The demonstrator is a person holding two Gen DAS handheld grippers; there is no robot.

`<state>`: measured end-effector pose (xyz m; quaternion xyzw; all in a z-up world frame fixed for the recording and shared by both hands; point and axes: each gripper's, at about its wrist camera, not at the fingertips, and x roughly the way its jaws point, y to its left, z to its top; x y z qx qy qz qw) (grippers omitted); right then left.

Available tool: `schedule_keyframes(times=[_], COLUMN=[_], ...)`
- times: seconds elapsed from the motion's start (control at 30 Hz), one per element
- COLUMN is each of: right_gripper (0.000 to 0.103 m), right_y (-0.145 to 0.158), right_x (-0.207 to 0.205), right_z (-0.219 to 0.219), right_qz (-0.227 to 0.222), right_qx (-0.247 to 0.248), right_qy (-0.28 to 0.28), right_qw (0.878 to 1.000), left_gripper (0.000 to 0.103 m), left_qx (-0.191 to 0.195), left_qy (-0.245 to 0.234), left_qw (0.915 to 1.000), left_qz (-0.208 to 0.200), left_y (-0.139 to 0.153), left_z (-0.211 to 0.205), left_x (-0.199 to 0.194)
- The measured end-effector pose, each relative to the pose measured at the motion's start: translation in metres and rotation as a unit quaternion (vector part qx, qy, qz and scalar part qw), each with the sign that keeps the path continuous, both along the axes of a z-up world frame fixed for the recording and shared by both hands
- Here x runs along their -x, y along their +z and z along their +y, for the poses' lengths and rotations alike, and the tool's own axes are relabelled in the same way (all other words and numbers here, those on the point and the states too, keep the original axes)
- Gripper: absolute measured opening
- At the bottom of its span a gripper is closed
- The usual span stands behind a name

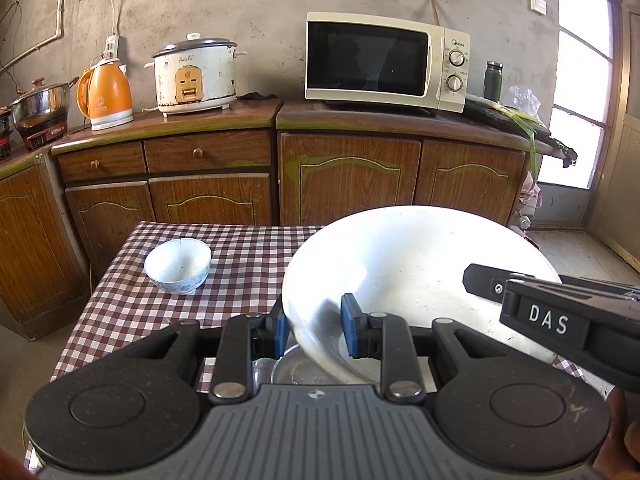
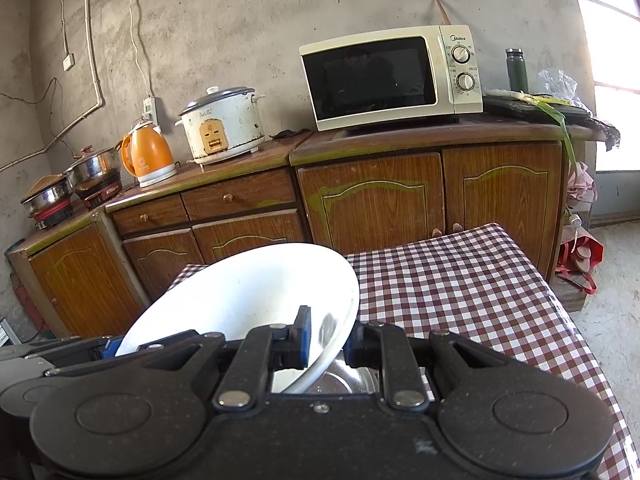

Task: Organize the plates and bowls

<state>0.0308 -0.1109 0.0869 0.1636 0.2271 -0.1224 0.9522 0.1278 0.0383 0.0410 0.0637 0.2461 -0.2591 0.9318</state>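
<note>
Both hand-held grippers, left (image 1: 313, 330) and right (image 2: 326, 338), are pinching the tilted white bowl's (image 1: 408, 264) rim; uneven pulling risks it slipping.

The left gripper (image 1: 314, 330) is matte black, speckled with dust; two broad rounded lobes each carry a raised disc; a grey ribbed plate with a small emblem sits between them; black link arms end in silver rivets; the fingers (image 1: 351, 330) wear blue pads. The right gripper (image 2: 326, 340) has the same black lobes, silver rivets and blue pads, with a small screw at its centre; its side bears white letters "DAS".
</note>
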Motion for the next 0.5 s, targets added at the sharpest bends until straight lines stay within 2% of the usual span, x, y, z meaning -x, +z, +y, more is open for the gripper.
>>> schedule_keyframes(times=[0.5], right_gripper=[0.021], right_y=[-0.0045], right_x=[0.0032], right_z=[0.0055], right_qz=[0.004], right_qx=[0.002], right_qy=[0.003], right_qw=[1.000], left_gripper=[0.026], left_qx=[-0.003], left_qy=[0.001], left_qw=[1.0000], left_qz=[0.002], left_y=[-0.0061], left_z=[0.0041], left_x=[0.0048])
